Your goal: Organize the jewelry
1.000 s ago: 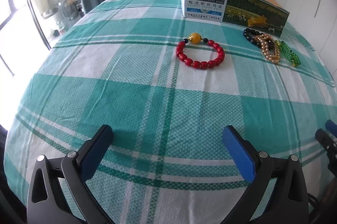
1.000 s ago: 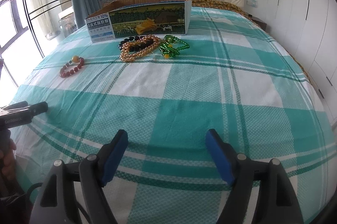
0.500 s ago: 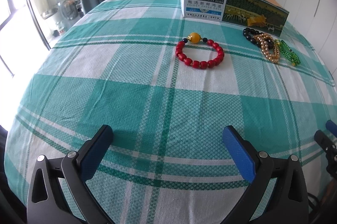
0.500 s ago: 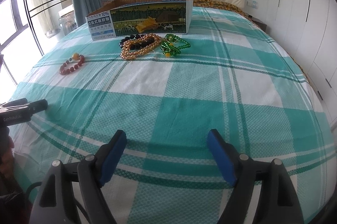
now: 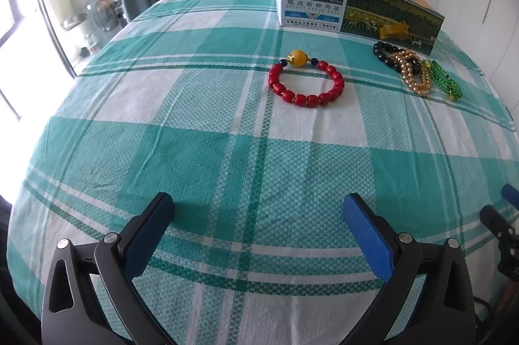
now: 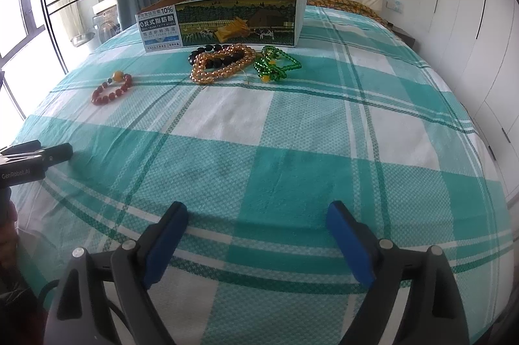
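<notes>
Left claw (image 5: 256, 208) wide apart, red bracelet (image 5: 306, 81) well ahead, untouched.

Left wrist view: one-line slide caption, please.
Open left gripper faces a red bead bracelet lying before the cardboard box on a plaid bedsheet.

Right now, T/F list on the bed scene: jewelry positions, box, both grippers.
1. The red bracelet lies apart from the other jewelry. True.
2. The left gripper grips a bracelet. False: open, holding nothing.
3. The gold beads overlap the black beads. True.
4. The green beads sit inside the cardboard box. False: they lie on the bedsheet before it.
5. The right gripper is open. True.
</notes>
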